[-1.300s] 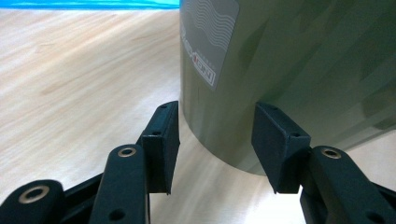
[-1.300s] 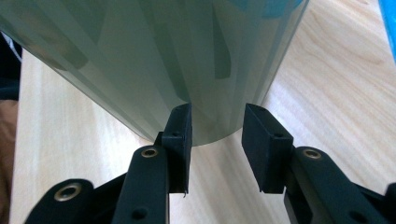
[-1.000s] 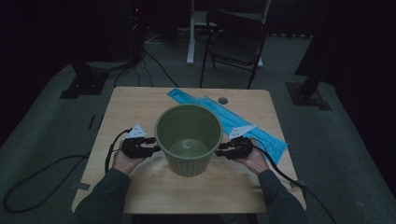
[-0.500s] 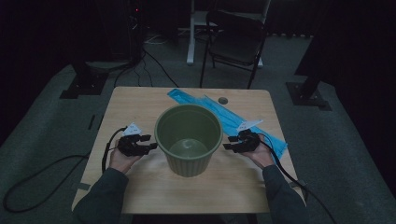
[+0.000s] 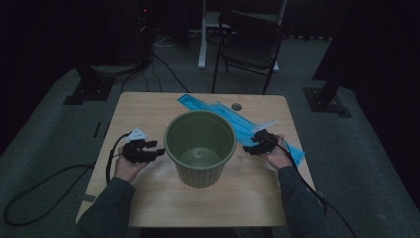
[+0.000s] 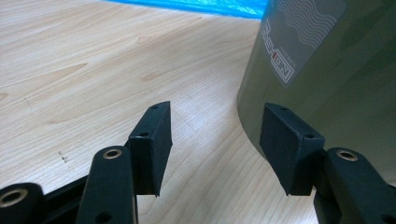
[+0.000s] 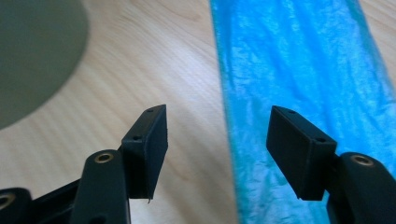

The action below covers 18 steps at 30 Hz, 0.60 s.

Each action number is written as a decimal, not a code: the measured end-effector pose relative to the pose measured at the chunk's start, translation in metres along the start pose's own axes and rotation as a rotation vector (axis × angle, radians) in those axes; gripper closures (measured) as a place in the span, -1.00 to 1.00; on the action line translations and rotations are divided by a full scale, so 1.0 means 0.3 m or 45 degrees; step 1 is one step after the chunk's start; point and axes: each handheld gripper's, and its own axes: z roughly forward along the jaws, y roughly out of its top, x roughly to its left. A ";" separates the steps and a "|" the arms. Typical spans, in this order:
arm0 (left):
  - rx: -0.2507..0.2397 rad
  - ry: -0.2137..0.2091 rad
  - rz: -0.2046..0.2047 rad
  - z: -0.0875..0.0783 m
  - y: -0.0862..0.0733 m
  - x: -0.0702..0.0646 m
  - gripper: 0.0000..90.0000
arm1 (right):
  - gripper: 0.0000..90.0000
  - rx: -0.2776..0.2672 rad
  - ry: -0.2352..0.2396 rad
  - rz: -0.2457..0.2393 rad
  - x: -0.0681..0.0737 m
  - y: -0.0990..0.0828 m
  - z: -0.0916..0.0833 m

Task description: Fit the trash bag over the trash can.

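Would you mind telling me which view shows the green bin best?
The high view: it takes in the whole bin, open rim, bare inside and ribbed wall, standing on the table. The left gripper view gives a close stretch of its wall with a grey label; the right gripper view catches a blurred edge at upper left.

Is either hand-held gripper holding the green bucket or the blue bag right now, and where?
Nothing is held. The left hand-held gripper and right hand-held gripper have just opened, jaws empty, beside the green bucket.
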 end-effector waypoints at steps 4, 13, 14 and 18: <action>0.006 -0.024 -0.010 0.006 0.000 0.004 -0.01 | -0.16 0.011 -0.020 0.025 -0.029 0.020 0.017; 0.009 -0.060 -0.039 0.010 0.000 0.011 0.00 | -0.16 0.069 -0.010 0.126 -0.084 0.028 0.096; 0.007 -0.060 -0.041 0.009 0.001 0.010 0.01 | -0.16 0.080 -0.013 0.127 -0.085 0.027 0.103; 0.005 -0.062 -0.033 0.009 0.006 0.009 0.02 | -0.14 0.086 -0.011 0.136 -0.089 0.025 0.110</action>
